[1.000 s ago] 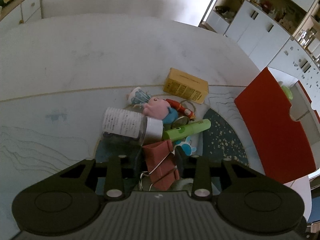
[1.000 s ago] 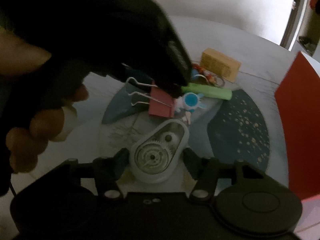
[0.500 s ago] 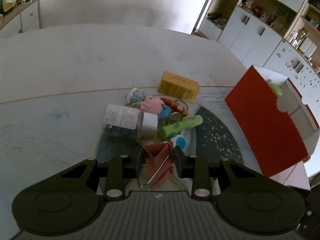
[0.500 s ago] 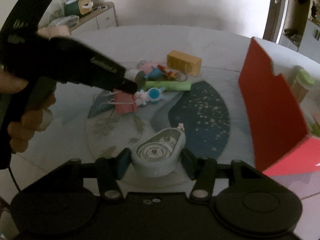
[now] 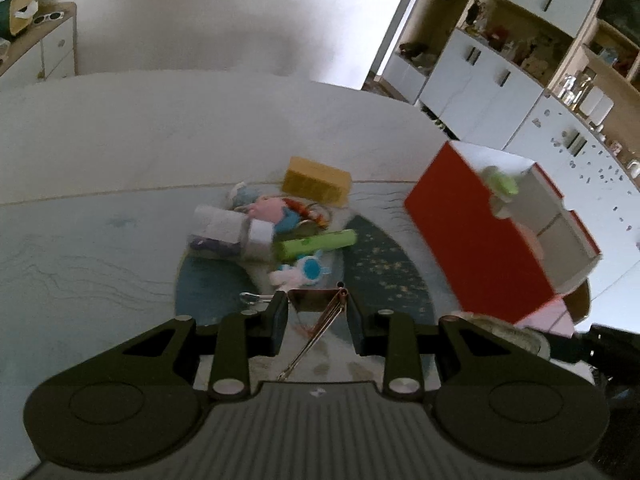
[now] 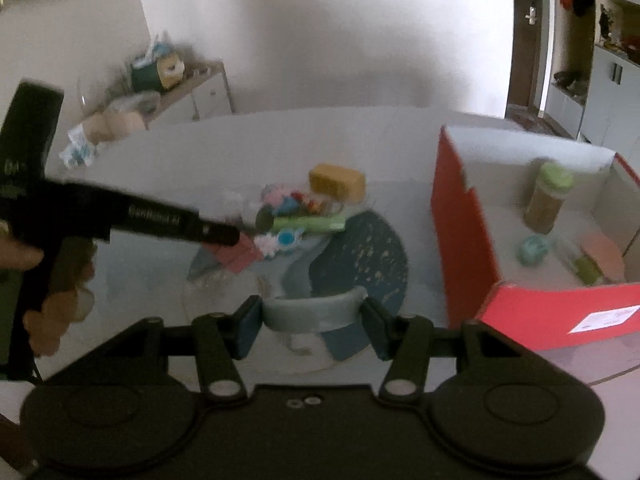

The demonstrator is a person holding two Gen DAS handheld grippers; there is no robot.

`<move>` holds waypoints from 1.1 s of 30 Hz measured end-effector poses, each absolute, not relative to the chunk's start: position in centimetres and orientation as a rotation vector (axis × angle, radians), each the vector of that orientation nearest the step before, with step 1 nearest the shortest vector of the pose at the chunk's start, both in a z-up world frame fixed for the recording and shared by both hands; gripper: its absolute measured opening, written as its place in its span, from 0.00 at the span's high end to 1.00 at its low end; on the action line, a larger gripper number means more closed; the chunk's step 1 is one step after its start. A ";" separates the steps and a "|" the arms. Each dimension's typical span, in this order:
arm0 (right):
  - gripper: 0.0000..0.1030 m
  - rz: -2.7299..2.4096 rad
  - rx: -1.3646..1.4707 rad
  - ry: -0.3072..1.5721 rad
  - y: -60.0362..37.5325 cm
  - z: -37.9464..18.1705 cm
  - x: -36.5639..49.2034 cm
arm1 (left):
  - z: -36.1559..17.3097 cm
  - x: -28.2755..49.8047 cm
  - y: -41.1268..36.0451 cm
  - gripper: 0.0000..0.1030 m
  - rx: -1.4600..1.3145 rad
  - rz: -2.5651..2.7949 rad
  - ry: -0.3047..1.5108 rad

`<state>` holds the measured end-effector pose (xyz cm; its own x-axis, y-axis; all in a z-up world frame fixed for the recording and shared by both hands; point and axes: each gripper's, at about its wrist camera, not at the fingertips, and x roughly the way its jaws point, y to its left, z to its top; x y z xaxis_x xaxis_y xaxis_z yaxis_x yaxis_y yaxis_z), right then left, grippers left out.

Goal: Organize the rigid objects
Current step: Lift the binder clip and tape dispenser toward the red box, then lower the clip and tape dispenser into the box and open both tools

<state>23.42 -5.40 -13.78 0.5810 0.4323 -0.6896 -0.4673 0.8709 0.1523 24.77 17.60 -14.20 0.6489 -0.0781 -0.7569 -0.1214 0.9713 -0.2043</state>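
The binder clip [image 5: 320,300] is gripped between the fingers of the left gripper [image 5: 318,320], lifted above the round mat [image 5: 384,264]; only its top edge and one wire handle are seen in the left wrist view, the rest being cut off by the fingers. In the right wrist view it appears as a blurred pink shape [image 6: 240,256] at the tip of that gripper. The grey-blue tape dispenser [image 6: 314,314] is clamped in the right gripper [image 6: 314,320], and only its curved rim is visible. The pile left on the mat is partly overlapped: the clear bottle [image 5: 232,232] lies against the pig toy [image 5: 272,210], the green tube [image 5: 316,243] beside them, the blue-and-white toy [image 5: 300,272] in front, the yellow box [image 5: 316,180] behind. The red box [image 6: 460,240] stands open to the right, near the table [image 5: 160,128] edge; inside it a green-lidded jar [image 6: 546,196] stands upright, and the smaller items beside it are too blurred to identify. Bare floor is seen in the box's middle.
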 end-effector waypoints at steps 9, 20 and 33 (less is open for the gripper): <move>0.48 0.508 0.012 0.681 -10.0 -9.2 24.0 | -10.6 25.0 13.1 0.70 -0.224 -0.034 0.831; 0.48 0.444 0.018 0.622 -16.8 -8.0 26.7 | -7.7 28.9 5.5 0.70 -0.172 -0.114 0.779; 0.48 0.412 0.022 0.659 -24.8 -10.1 31.1 | -9.0 36.3 -2.8 0.70 -0.095 -0.107 0.801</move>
<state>31.13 -24.77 -10.08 0.7131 0.3783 -0.5902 -0.3646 0.9192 0.1486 36.29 -2.76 -8.97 0.6910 -0.1316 -0.7108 0.0597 0.9903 -0.1252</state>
